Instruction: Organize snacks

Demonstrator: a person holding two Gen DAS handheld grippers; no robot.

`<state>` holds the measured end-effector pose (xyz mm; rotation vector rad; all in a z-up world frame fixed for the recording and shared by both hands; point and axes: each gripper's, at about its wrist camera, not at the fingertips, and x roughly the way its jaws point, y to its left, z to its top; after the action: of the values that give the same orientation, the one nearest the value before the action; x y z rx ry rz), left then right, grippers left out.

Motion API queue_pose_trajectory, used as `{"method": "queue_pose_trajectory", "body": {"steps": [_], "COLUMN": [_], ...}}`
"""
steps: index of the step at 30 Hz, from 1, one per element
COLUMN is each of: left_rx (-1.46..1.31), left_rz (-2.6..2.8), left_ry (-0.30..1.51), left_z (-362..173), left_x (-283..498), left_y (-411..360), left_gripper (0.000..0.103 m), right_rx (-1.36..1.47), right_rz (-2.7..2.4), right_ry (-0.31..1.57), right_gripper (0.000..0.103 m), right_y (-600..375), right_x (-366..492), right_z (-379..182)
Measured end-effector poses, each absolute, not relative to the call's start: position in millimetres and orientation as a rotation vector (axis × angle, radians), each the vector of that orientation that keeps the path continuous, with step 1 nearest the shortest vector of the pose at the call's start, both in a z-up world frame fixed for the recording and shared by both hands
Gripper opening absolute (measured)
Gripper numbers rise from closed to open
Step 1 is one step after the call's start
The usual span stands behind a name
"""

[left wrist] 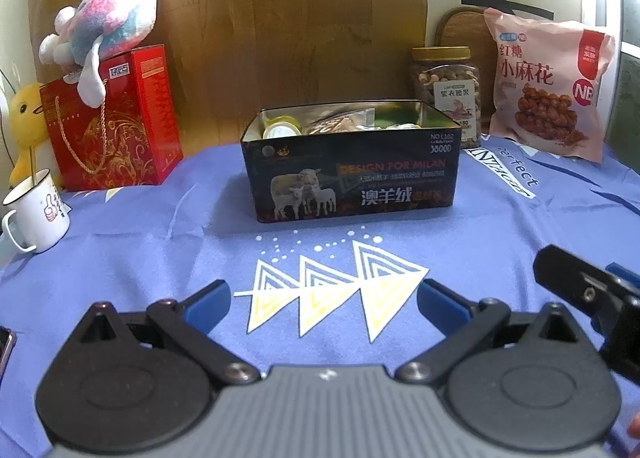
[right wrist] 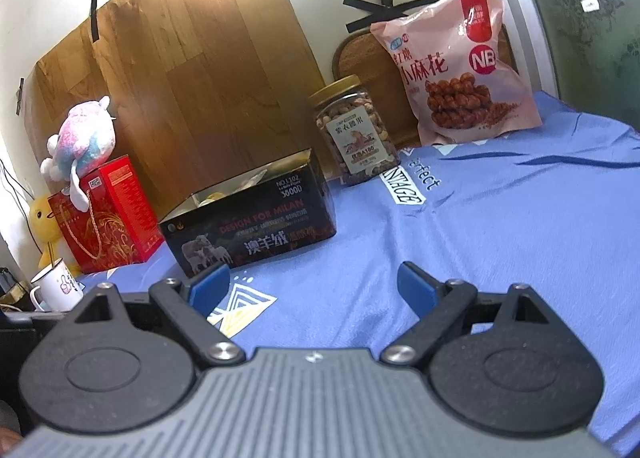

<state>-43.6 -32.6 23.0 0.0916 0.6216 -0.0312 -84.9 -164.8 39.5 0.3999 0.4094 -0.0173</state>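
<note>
While both grippers (left wrist: 324, 300) (right wrist: 312, 286) gape empty, the snack tin (left wrist: 352, 173) sits beyond them

Ahead of my left gripper (left wrist: 324, 308), whose blue pads are showing, I'm seeing a black tin (left wrist: 352, 177) printed with white sheep, sitting on a periwinkle cloth (left wrist: 160, 258) carrying white-and-yellow triangles; further right, a pink snack bag (left wrist: 548, 89).

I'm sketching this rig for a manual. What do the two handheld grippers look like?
Both match. The left gripper and right gripper have black linkage arms with silver pivot screws, round black housings, a ribbed grey body, and blue pads on the fingers. No cables or sleeves show.
</note>
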Motion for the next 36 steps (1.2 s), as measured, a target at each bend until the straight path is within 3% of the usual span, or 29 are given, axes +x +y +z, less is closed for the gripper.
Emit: {"method": "queue_pose_trajectory", "body": {"steps": [36], "left_rx": [0.109], "left_rz": [-0.013], "left_ry": [0.595], "left_z": [21.9], "left_x": [-46.1], "left_y": [-28.1], "left_gripper": [0.103], "right_rx": [0.401], "right_rz": [-0.002], "right_ry": [0.411], "right_gripper": [0.093], "right_y": [-160.6], "right_x": [-90.1], "right_z": [40.9]}}
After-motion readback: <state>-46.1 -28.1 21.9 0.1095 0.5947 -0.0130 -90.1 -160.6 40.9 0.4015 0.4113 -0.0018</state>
